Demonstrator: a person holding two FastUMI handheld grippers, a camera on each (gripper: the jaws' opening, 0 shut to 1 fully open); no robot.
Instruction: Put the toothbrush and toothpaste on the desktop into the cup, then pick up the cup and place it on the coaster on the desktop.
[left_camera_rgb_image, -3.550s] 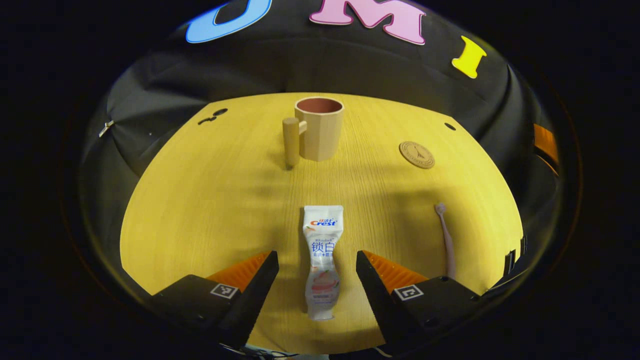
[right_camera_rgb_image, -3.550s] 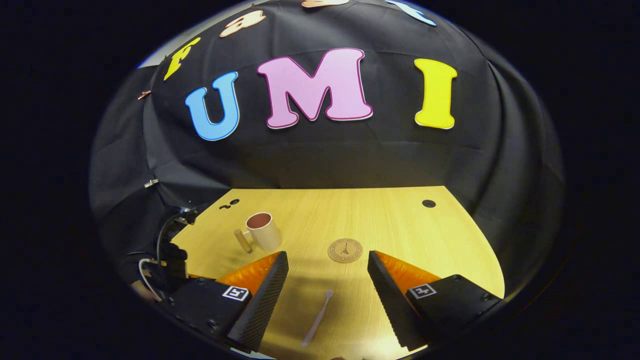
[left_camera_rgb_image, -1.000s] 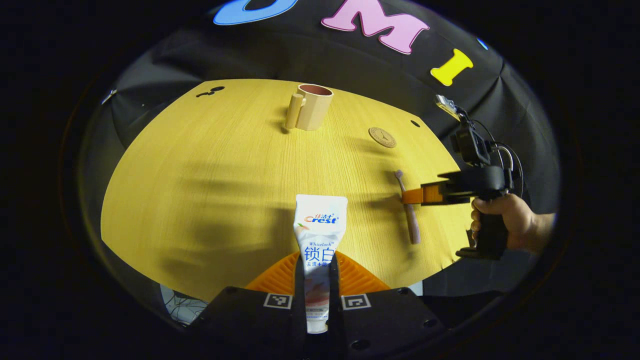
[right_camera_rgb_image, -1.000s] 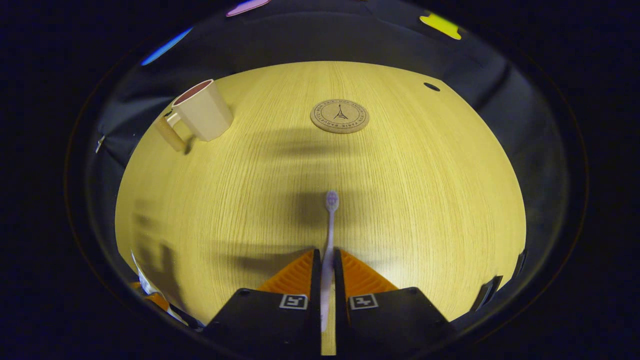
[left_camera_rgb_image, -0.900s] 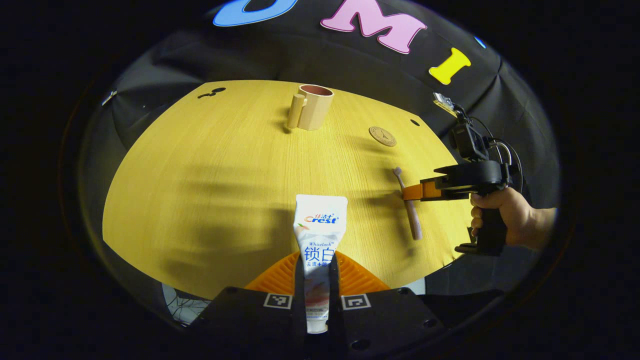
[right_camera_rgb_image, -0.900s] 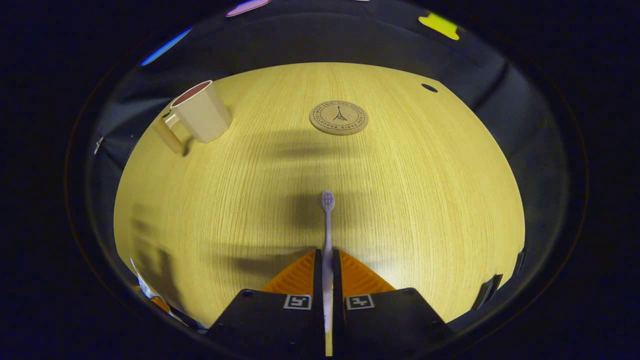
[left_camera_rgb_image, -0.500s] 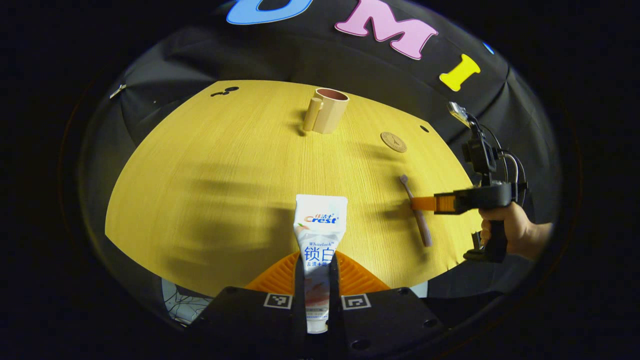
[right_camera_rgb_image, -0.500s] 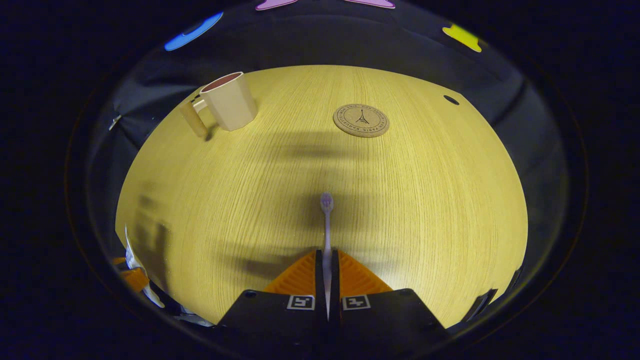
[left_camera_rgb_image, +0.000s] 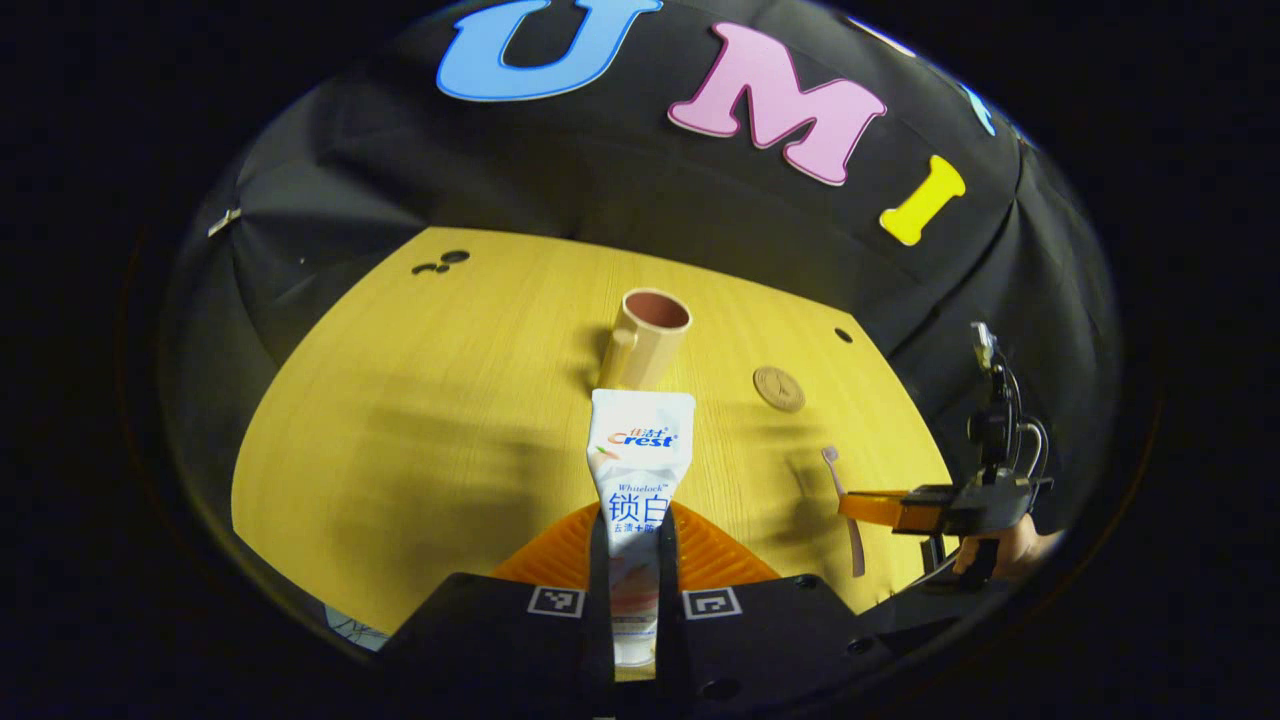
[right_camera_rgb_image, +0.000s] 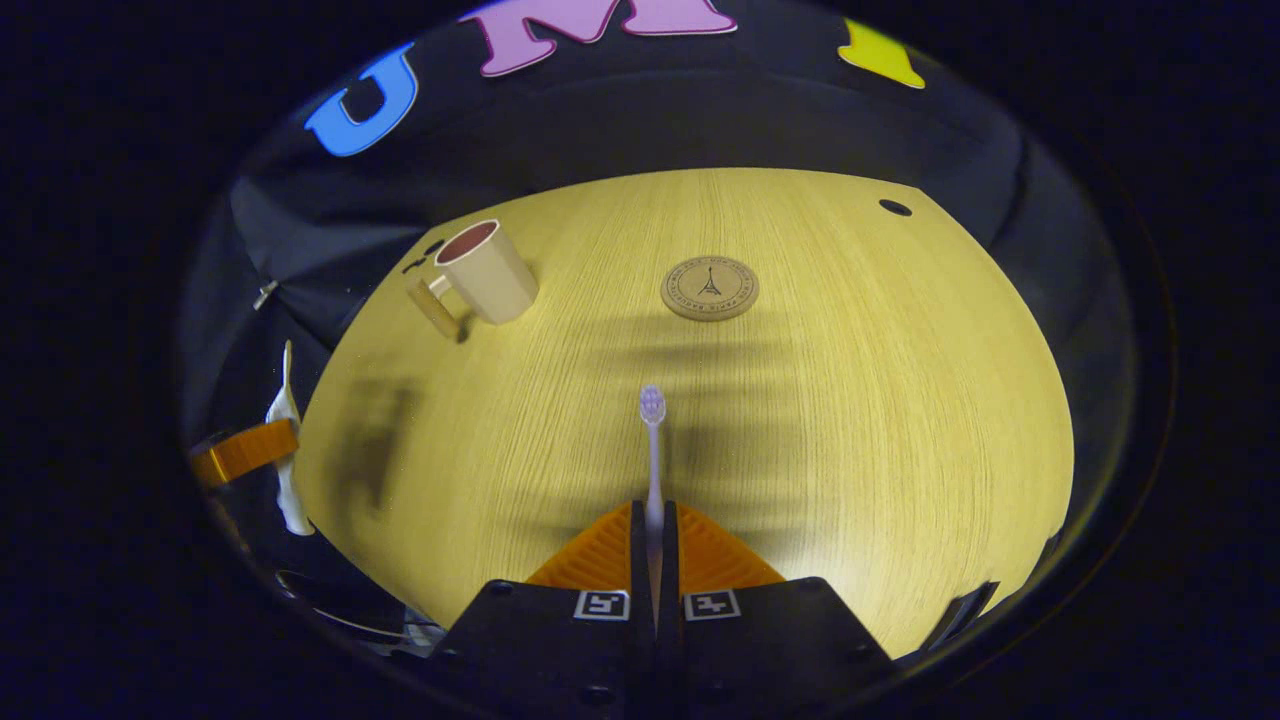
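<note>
Left gripper (left_camera_rgb_image: 633, 600) fingers clamped on toothpaste tube (left_camera_rgb_image: 637, 480), lifted off bench (left_camera_rgb_image: 400, 420). Right gripper (right_camera_rgb_image: 655, 590) fingers clamped on toothbrush (right_camera_rgb_image: 652, 450). Cup (left_camera_rgb_image: 648, 340) upright near far edge; cork coaster (right_camera_rgb_image: 709, 288) beside it, apart.

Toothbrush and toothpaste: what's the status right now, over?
Left gripper shut on toothpaste, lifted off table. Right gripper shut on toothbrush, also lifted. Cup upright, nothing visible inside; coaster bare. Nothing blocking the cup.
</note>
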